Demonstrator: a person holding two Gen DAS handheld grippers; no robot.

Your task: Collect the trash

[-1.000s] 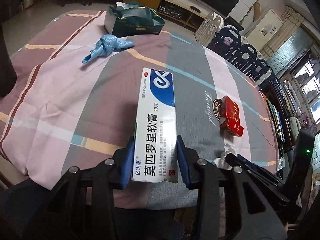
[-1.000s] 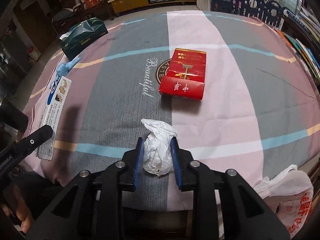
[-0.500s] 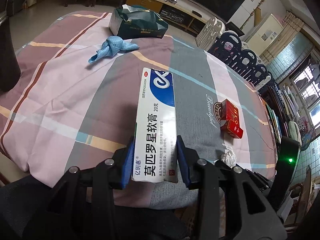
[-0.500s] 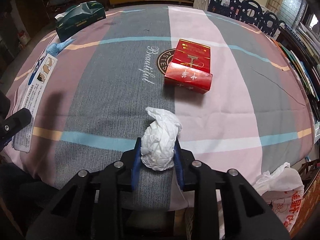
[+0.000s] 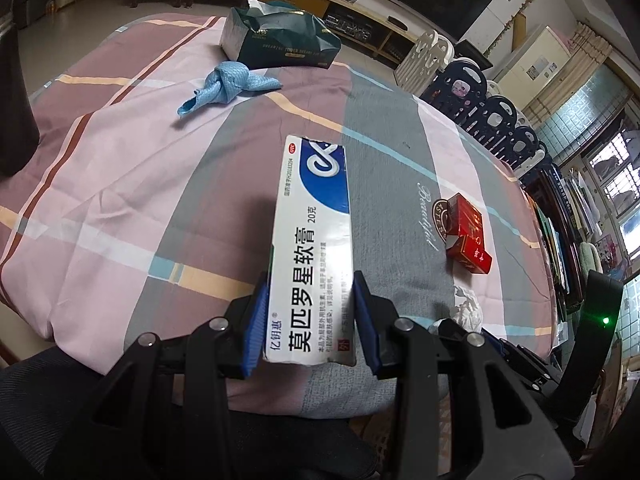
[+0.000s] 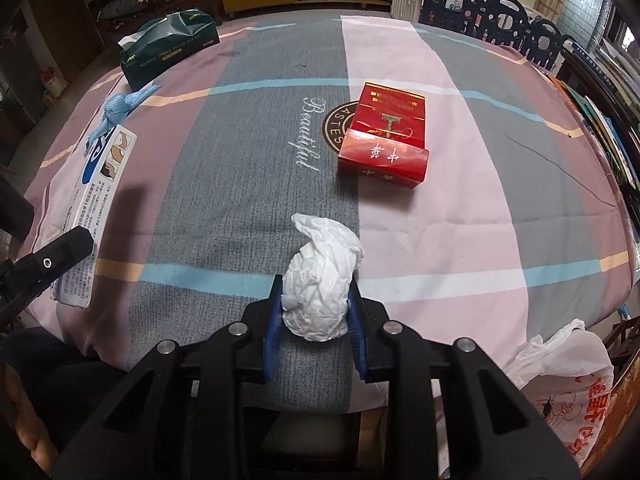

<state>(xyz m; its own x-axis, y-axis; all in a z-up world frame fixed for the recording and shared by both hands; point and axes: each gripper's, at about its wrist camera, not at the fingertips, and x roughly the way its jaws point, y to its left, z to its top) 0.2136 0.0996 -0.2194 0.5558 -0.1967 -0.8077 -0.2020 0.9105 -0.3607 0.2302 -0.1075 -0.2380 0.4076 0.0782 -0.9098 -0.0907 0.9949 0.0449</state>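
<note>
Trash: 1 ointment box (image 5: 312, 256), 1 tissue wad (image 6: 320, 280), 1 red pack (image 6: 384, 140).

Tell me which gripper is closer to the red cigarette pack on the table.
Right. The right gripper, shut on a crumpled tissue, sits just short of the red cigarette pack. The left gripper, holding the ointment box, is farther off to the pack's left.
</note>
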